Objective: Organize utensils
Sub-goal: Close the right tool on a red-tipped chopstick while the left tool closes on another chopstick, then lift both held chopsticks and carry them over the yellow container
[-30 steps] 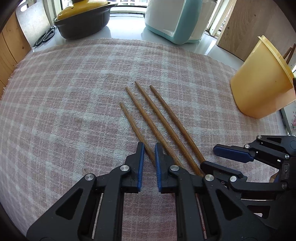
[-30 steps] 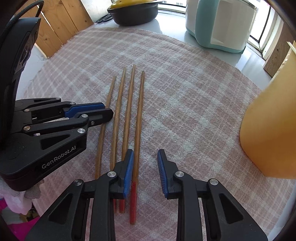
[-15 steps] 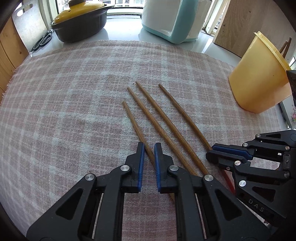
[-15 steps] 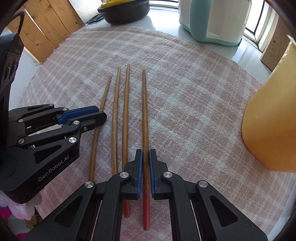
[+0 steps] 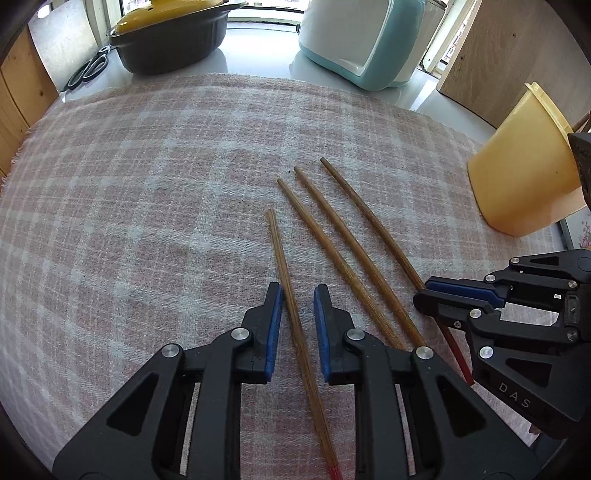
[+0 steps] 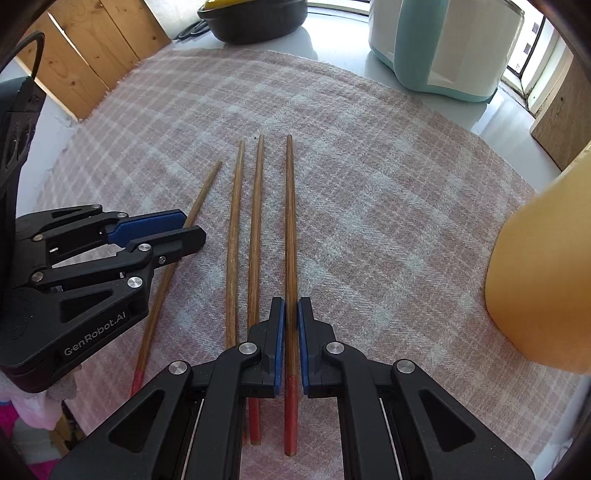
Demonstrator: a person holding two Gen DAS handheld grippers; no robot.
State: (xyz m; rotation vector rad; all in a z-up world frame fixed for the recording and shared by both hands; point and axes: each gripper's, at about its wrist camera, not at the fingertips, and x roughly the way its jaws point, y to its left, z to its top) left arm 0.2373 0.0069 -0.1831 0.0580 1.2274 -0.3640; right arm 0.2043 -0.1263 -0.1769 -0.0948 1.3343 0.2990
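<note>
Several wooden chopsticks with red ends lie side by side on a pink checked cloth (image 5: 147,192). My left gripper (image 5: 298,291) is slightly open, its jaws on either side of the leftmost chopstick (image 5: 291,306), which touches the left pad. It also shows in the right wrist view (image 6: 184,229). My right gripper (image 6: 290,306) is shut on the rightmost chopstick (image 6: 290,221), low over the cloth. It shows in the left wrist view (image 5: 428,290) too. Two chopsticks (image 6: 243,236) lie between them. A yellow plastic cup (image 5: 524,177) stands at the right.
A dark pot with a yellow lid (image 5: 170,33), scissors (image 5: 86,70) and a white and teal appliance (image 5: 362,37) stand on the counter behind the cloth. Wooden panels (image 6: 92,48) line the left side. The yellow cup (image 6: 546,266) is close on my right.
My right gripper closed on the rightmost chopstick and drew it away from the others. My left gripper's jaws opened a little, and the leftmost chopstick now lies at a different angle.
</note>
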